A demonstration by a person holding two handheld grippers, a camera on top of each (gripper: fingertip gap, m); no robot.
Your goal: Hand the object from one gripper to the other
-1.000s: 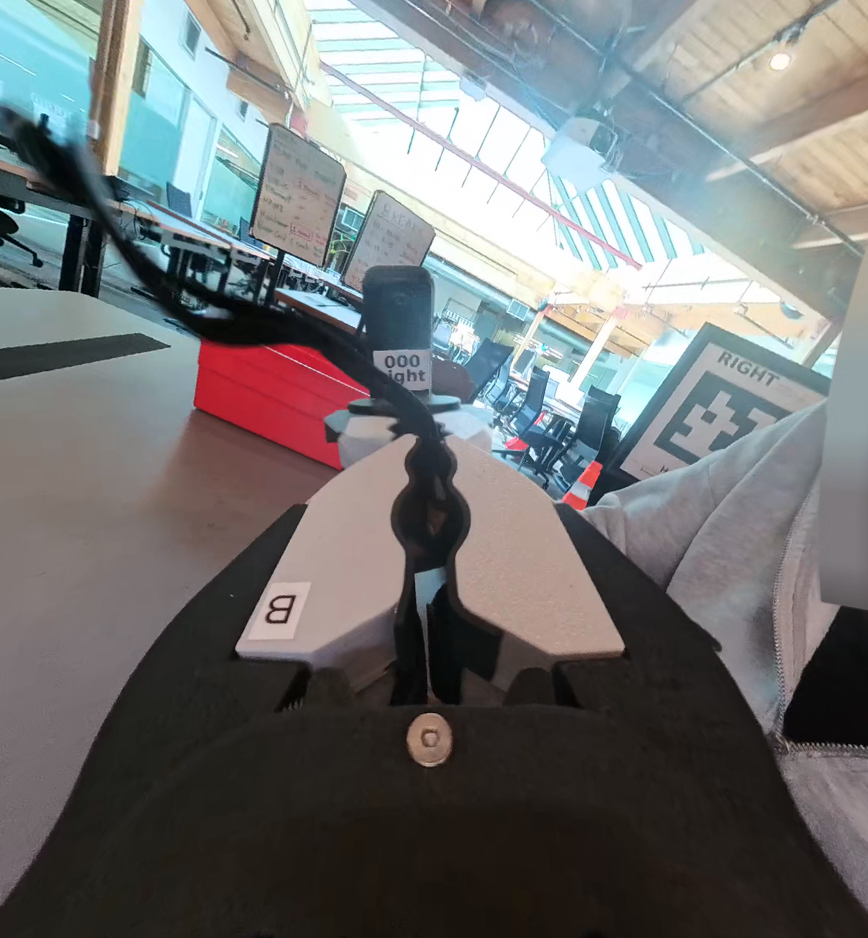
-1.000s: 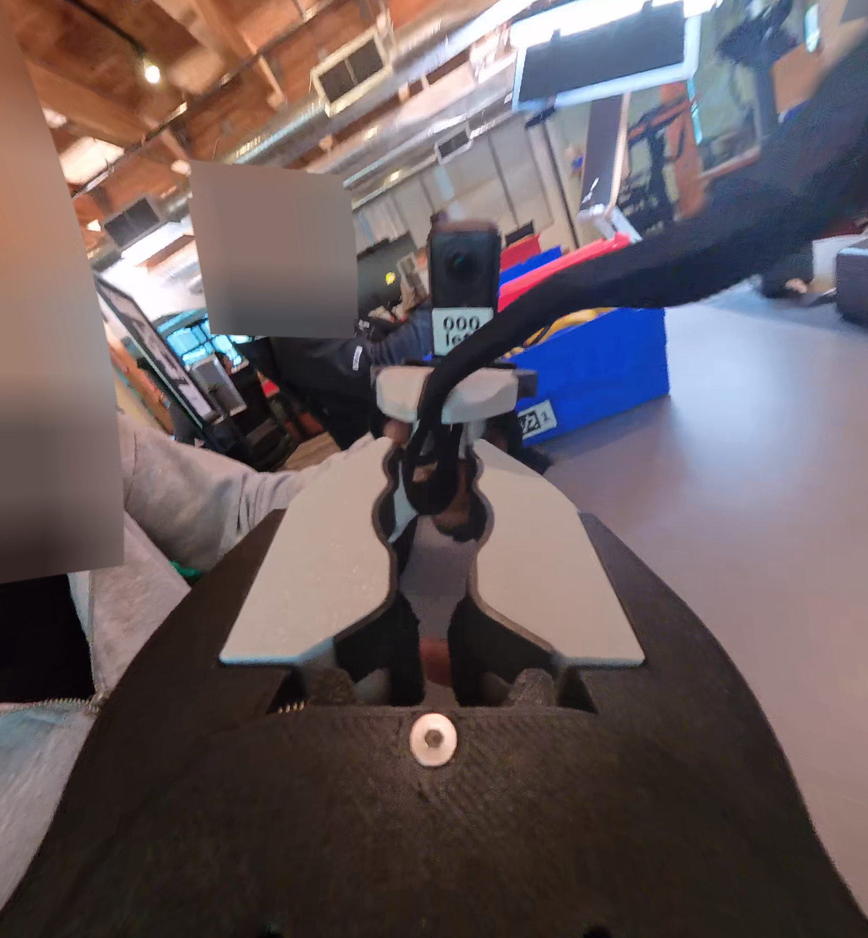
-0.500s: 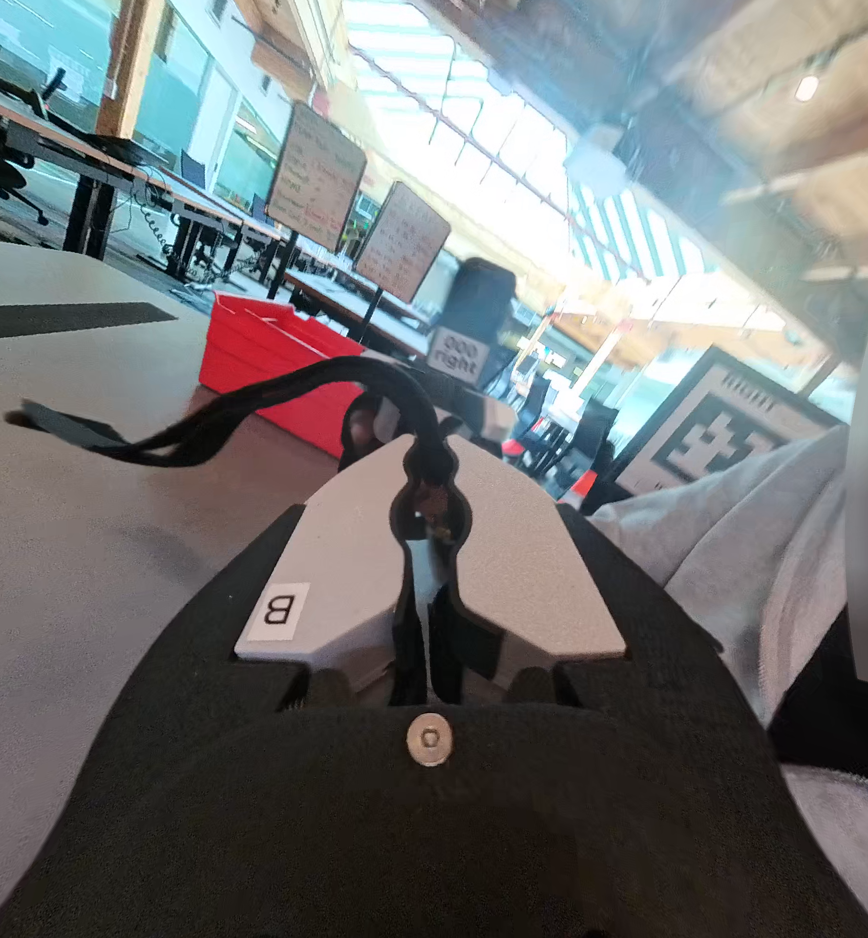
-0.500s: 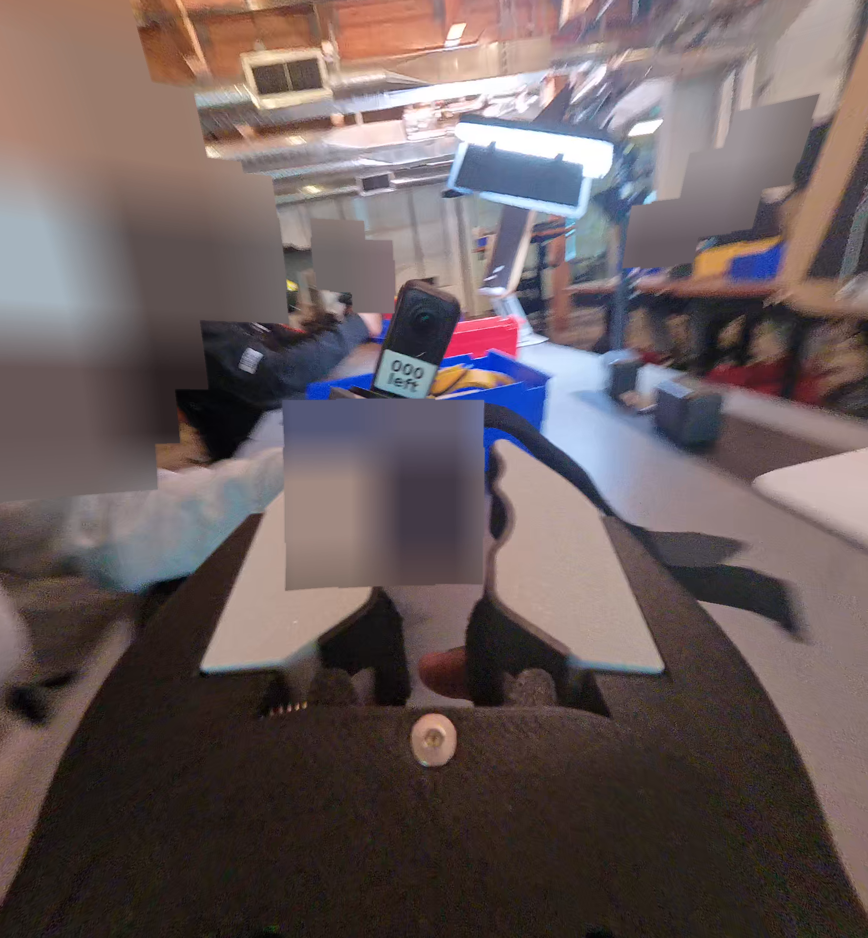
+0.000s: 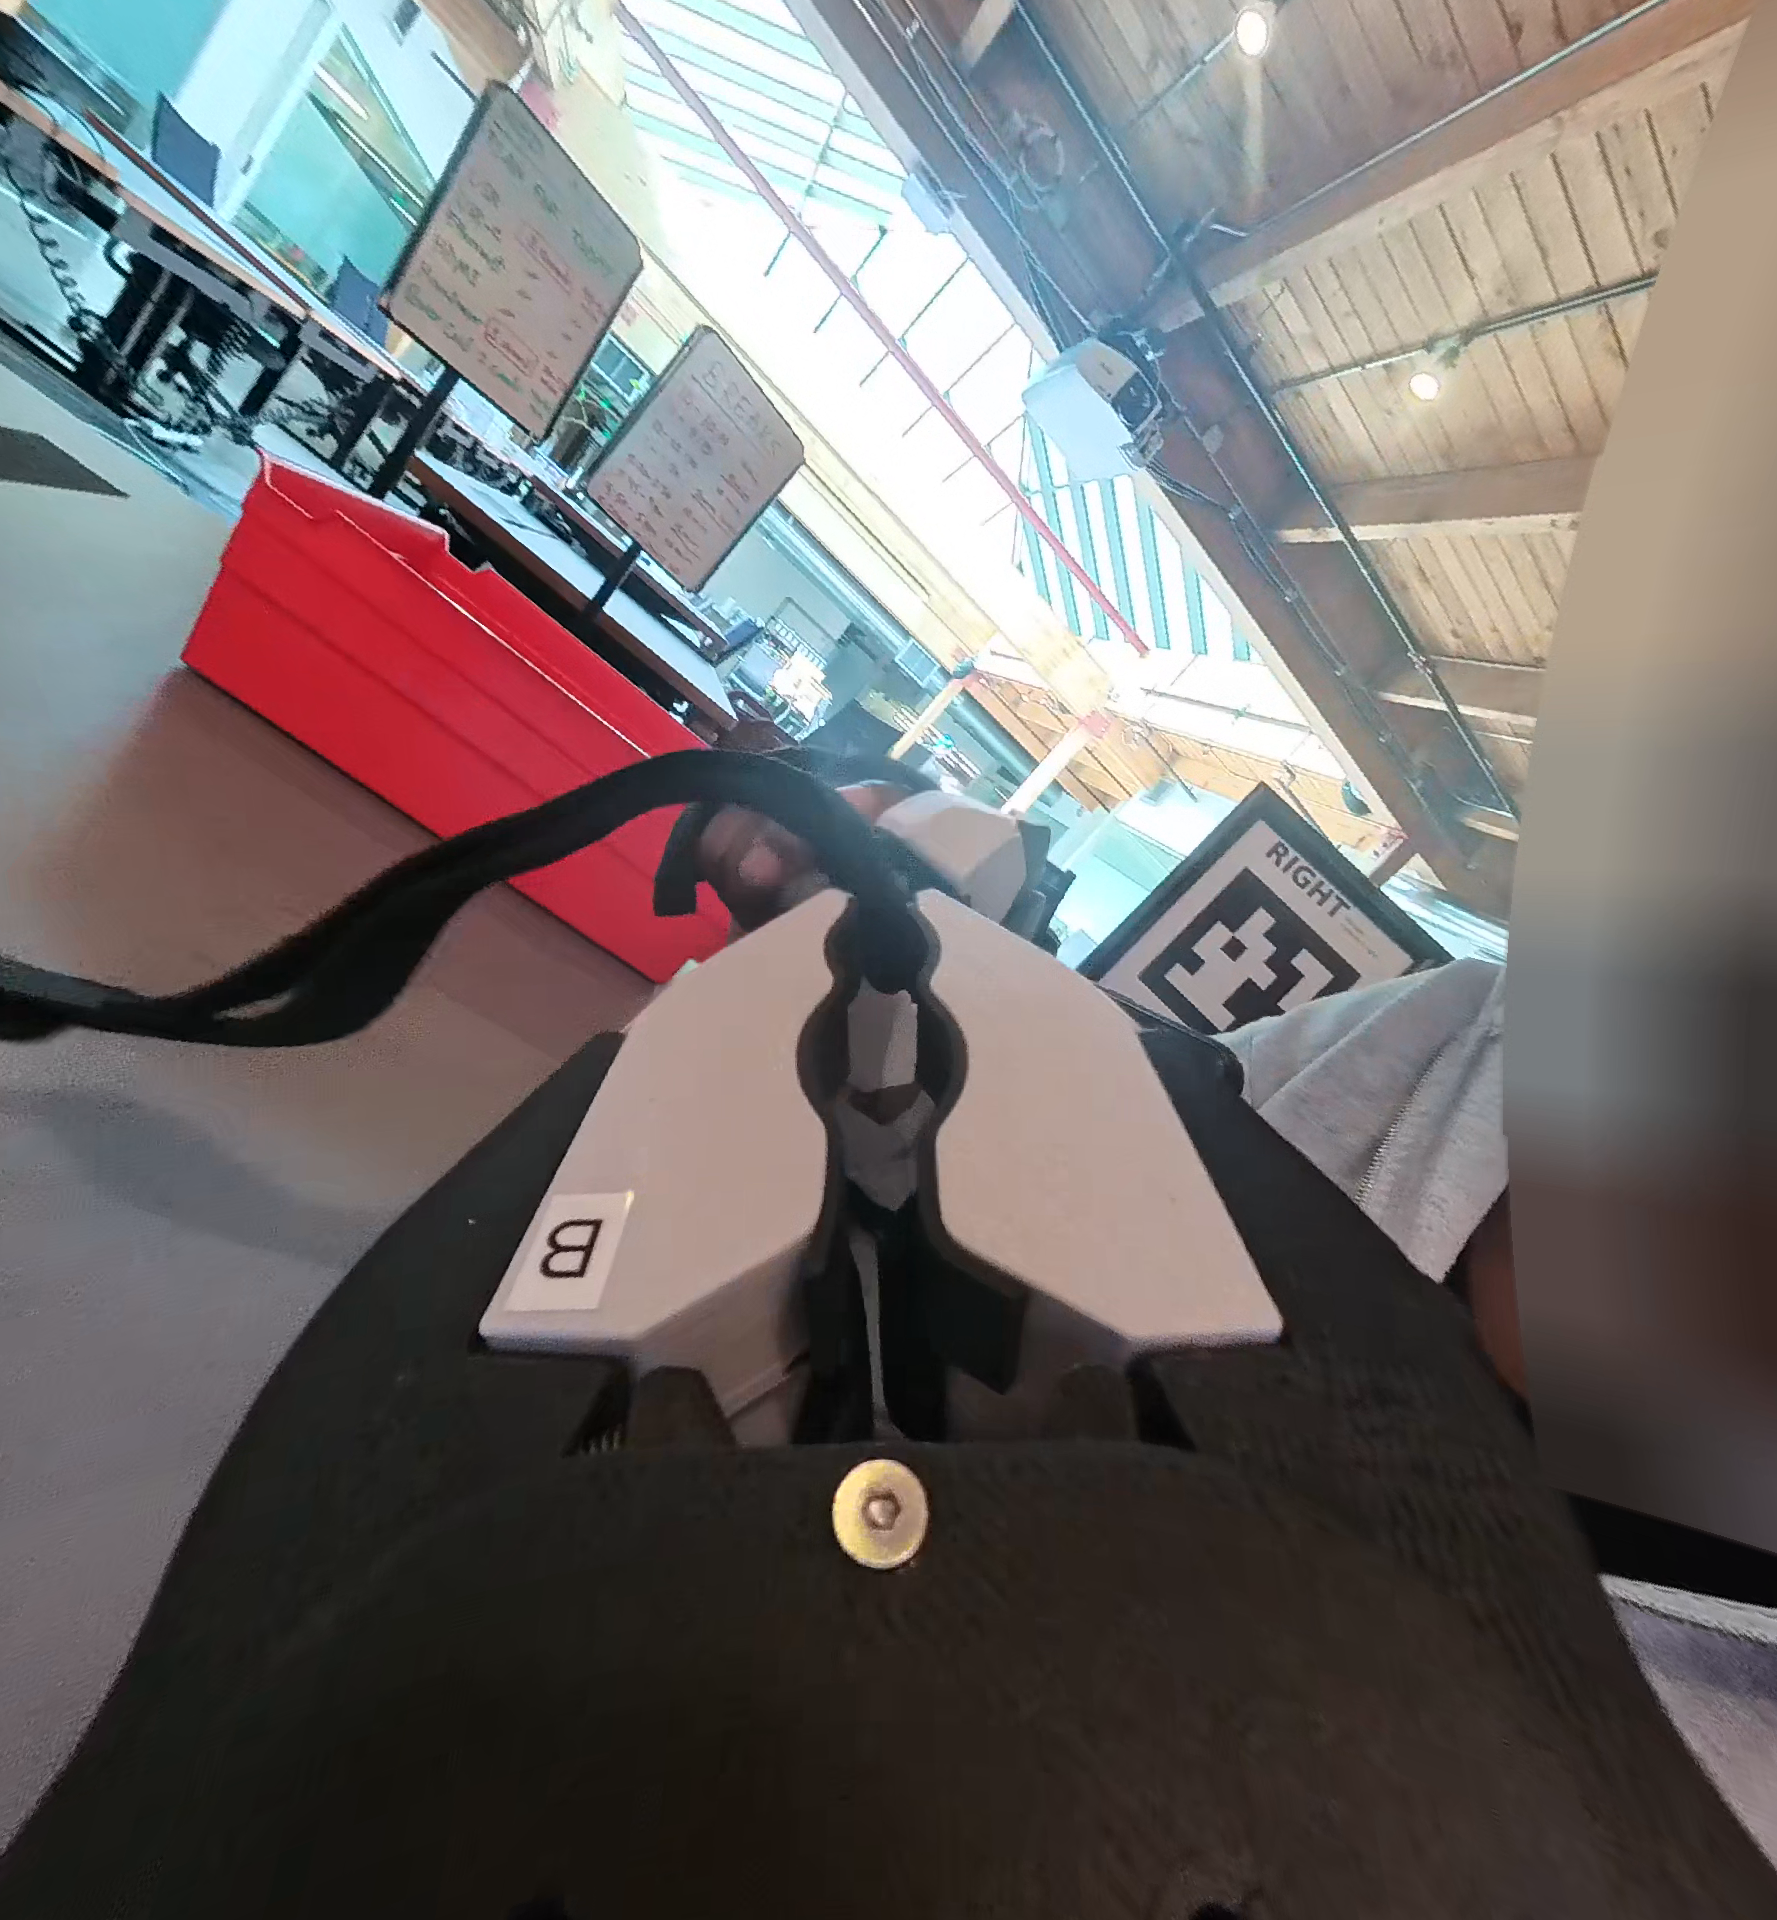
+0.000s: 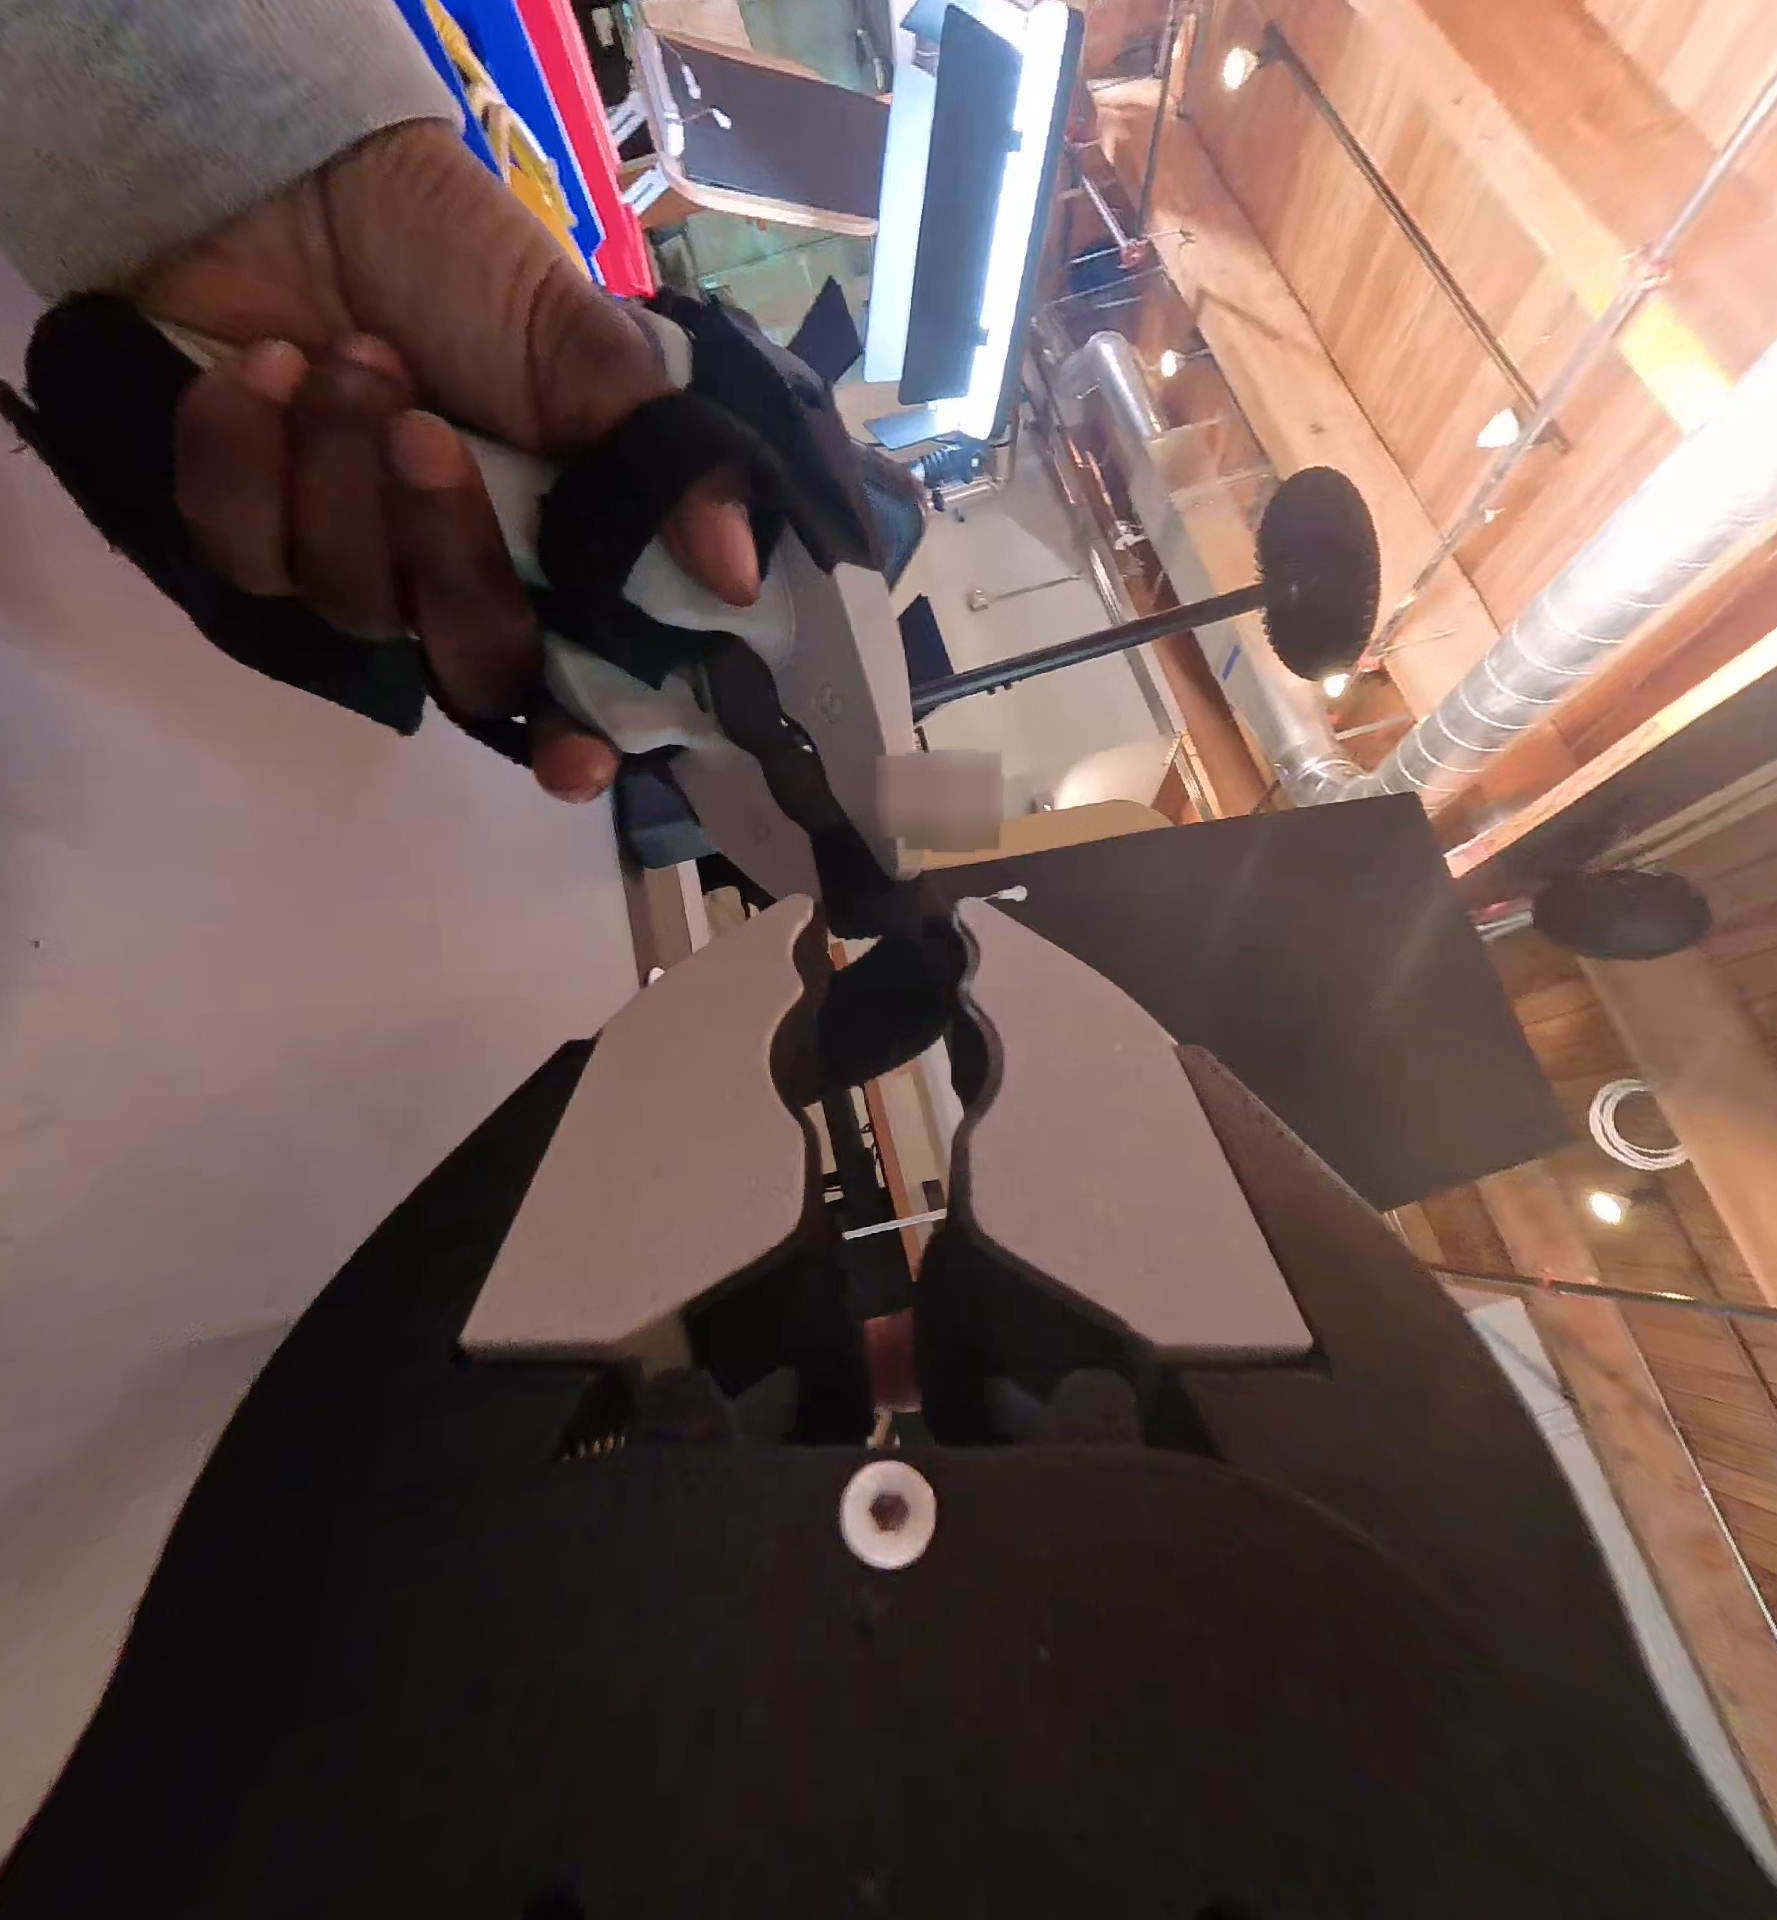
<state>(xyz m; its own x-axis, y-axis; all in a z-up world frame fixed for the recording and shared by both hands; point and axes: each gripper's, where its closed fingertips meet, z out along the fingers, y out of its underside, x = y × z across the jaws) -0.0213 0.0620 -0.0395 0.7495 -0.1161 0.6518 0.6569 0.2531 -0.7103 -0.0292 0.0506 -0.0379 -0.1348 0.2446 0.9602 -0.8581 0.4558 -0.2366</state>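
Observation:
A long black strap (image 5: 344, 956) is clamped at the tips of my left gripper (image 5: 879, 925), which is shut on it. Its free end trails left down to the grey table (image 5: 84, 1195). Part of the other gripper's grey body (image 5: 957, 852) shows just behind the tips. In the right wrist view, rolled on its side, my right gripper (image 6: 884, 935) has its fingers a little apart. A bunched part of the strap (image 6: 879, 1023) sits between them, against the right finger. The left gripper (image 6: 759, 686), held by a hand (image 6: 396, 343), is close ahead.
A red bin (image 5: 427, 665) stands on the table beyond the strap. A black-and-white marker board (image 5: 1268, 945) and a grey sleeve (image 5: 1383, 1070) are at the right. Two whiteboards (image 5: 510, 260) stand far back. A blue bin (image 6: 489, 104) shows behind the hand. My left and right fingertips are right by each other.
The right gripper has rolled onto its side and come in close to the left gripper's tips. The strap's free end has dropped from high at the left down to the table.

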